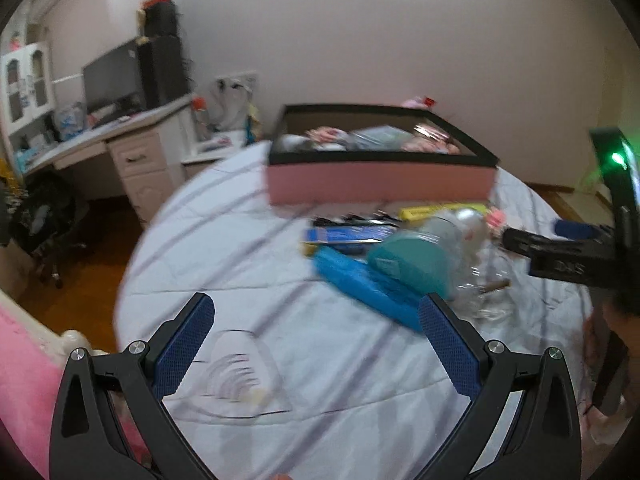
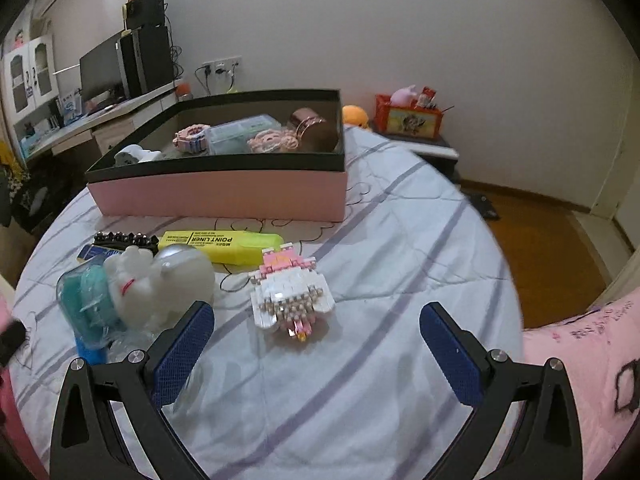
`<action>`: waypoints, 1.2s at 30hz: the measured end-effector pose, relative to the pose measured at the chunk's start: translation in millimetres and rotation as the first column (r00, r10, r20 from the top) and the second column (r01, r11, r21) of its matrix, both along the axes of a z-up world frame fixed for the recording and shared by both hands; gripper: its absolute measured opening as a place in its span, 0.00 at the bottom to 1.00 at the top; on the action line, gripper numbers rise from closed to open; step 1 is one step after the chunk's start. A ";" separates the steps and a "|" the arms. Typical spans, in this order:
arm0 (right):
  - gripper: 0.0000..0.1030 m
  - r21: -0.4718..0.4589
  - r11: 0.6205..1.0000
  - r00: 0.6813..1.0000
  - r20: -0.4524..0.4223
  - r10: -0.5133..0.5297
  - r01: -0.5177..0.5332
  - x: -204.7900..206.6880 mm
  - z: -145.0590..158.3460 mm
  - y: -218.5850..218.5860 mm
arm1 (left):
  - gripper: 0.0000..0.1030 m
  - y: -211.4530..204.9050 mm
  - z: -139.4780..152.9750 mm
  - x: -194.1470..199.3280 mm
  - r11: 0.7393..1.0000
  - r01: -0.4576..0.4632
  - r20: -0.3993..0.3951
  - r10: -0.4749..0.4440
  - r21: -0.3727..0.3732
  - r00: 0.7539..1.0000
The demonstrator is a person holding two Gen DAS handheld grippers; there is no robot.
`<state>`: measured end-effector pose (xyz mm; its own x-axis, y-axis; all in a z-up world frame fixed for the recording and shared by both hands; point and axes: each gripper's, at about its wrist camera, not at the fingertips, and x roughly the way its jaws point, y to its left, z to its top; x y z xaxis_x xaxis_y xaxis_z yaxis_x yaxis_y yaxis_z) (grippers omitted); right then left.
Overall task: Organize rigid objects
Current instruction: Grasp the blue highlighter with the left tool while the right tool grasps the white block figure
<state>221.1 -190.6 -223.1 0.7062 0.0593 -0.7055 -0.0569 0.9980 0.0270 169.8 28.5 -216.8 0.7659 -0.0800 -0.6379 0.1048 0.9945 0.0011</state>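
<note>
A pink box with a black rim (image 2: 224, 194) sits on the striped bedspread and holds several small items; it also shows in the left wrist view (image 1: 380, 182). In front of it lie a yellow highlighter box (image 2: 218, 245), a pink-and-white brick figure (image 2: 290, 292), a clear globe with a white figure and teal base (image 2: 160, 284), a blue case (image 1: 360, 284) and a dark hair clip (image 2: 124, 238). My right gripper (image 2: 316, 340) is open and empty, just short of the brick figure. My left gripper (image 1: 316, 332) is open and empty, near the blue case. The right gripper's body shows at the right edge of the left wrist view (image 1: 560, 252).
The bed (image 2: 380, 240) drops to wooden floor (image 2: 548, 256) on the right. A desk with a monitor (image 2: 104, 72) stands at the back left. A low stand with an orange box (image 2: 408, 120) is behind the bed. A pink cloth (image 2: 580, 360) lies at the near right.
</note>
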 end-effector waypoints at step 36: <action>0.43 -0.007 0.992 0.989 -0.081 0.125 -0.126 34.2 -10.4 7.1 | 1.00 17.2 -28.8 69.8 0.988 -0.115 -0.195 0.132 0.099 0.972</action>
<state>255.3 -183.5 -233.5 0.6346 0.1347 -0.7610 -0.1793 0.9835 0.0245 239.6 45.6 -245.6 0.6222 0.0691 -0.7798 -0.0118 0.9968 0.0789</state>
